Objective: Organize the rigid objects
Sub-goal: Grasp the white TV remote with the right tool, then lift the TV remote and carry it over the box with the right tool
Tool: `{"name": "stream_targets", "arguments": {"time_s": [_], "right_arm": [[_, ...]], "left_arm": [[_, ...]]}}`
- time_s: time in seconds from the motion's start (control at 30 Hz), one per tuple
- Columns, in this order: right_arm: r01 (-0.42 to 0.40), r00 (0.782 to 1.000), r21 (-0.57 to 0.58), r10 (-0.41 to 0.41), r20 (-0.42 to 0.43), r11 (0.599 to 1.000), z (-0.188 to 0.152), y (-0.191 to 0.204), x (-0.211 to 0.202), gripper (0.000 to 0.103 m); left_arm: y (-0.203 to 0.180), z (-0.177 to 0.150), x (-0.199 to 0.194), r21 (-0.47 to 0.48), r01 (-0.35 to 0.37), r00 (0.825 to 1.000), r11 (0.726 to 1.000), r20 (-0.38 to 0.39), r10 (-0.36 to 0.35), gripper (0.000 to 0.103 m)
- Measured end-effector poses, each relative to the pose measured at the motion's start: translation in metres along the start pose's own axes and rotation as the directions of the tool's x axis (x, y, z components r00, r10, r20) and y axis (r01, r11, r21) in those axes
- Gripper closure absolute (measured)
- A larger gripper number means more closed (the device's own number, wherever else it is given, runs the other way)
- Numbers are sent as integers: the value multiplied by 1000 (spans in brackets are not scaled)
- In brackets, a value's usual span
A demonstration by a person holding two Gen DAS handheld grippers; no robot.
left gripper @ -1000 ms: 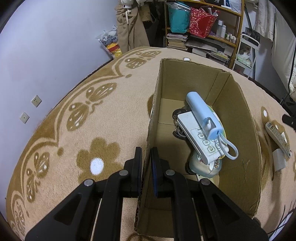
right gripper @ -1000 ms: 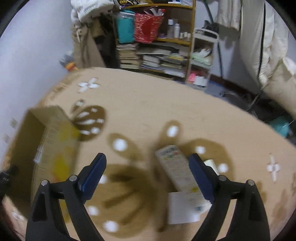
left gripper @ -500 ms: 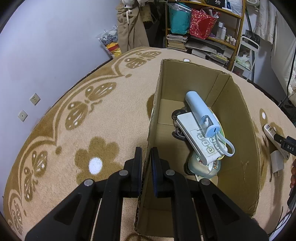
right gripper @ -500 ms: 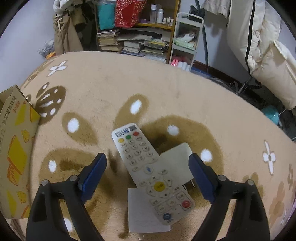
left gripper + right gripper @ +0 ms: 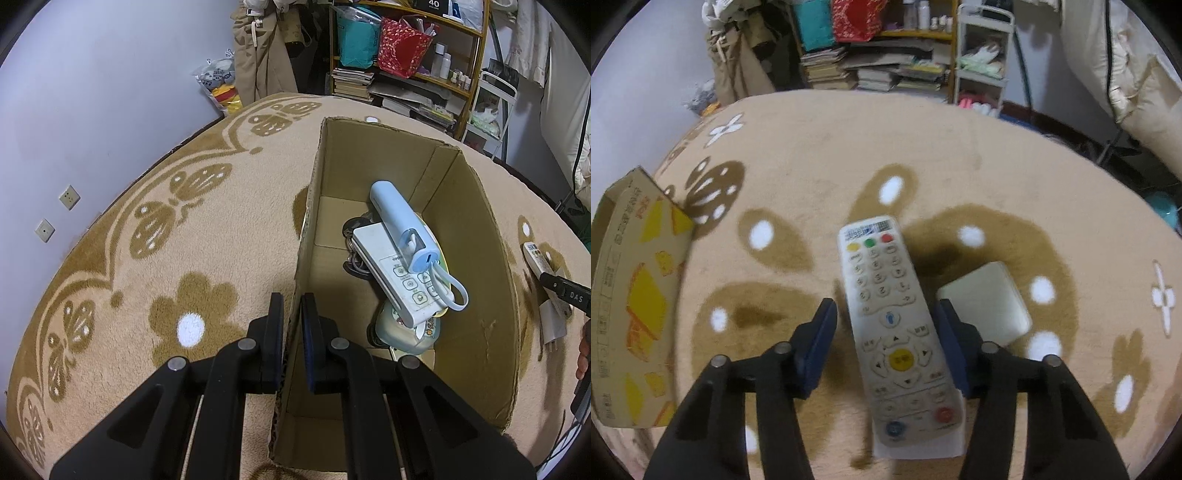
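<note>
The white remote control (image 5: pixel 895 325) lay on the tan flowered carpet (image 5: pixel 812 155), partly over a white square adapter (image 5: pixel 986 301). The right gripper (image 5: pixel 886 332) straddled it, jaws just closing, the left pad clearly not yet touching. The left gripper (image 5: pixel 292 325) was pinched on the near wall of the cardboard box (image 5: pixel 476 266), which held a blue power bank (image 5: pixel 400 225)

Your cardboard box (image 5: pixel 465 280) sits on the carpet (image 5: pixel 207 236), left of the remote (image 5: pixel 890 317). In the box, a power bank (image 5: pixel 400 227) lies on a second remote (image 5: pixel 391 273). Right of the remote on the carpet lies an adapter (image 5: pixel 984 301).
</note>
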State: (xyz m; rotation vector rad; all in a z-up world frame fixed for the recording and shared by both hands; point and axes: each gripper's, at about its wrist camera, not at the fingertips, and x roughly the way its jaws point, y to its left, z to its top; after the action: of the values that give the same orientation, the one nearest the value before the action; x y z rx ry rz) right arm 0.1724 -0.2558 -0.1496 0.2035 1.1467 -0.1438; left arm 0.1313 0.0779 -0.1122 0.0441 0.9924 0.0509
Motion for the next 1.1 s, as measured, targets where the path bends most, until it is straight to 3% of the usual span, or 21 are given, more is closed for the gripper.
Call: {"name": "stream_targets", "arguments": {"time_s": [0.1, 0.2, 0.37, 0.6, 0.87, 0.9, 0.93, 1.1], "right_arm": [[-5, 1000, -4, 5, -11, 1000, -2, 7, 9, 50], [-16, 999, 33, 17, -33, 999, -6, 10, 22, 60], [35, 999, 36, -35, -8, 999, -9, 20, 24, 60], [39, 999, 61, -41, 33, 997, -11, 20, 18, 60], [-71, 992, 134, 56, 115, 988, -10, 20, -6, 64], [-85, 990, 136, 69, 124, 987, -9, 21, -9, 68], [-95, 988, 132, 78, 132, 987, -8, 25, -13, 81], [-88, 989, 88, 77, 124, 992, -1, 44, -21, 83]], "left_arm": [[0, 0, 0, -2, 5, 1000, 1000, -1, -5, 94], [-1, 0, 0, 0, 0, 1000, 1000, -1, 0, 94], [1, 0, 1, 4, -9, 1000, 1000, -1, 9, 94], [1, 0, 1, 2, -7, 1000, 1000, -1, 7, 94], [1, 0, 1, 2, -7, 1000, 1000, -1, 7, 94], [1, 0, 1, 3, -8, 1000, 1000, -2, 8, 94], [1, 0, 1, 4, -8, 1000, 1000, -1, 8, 94], [1, 0, 1, 3, -8, 1000, 1000, -2, 8, 94]]}}
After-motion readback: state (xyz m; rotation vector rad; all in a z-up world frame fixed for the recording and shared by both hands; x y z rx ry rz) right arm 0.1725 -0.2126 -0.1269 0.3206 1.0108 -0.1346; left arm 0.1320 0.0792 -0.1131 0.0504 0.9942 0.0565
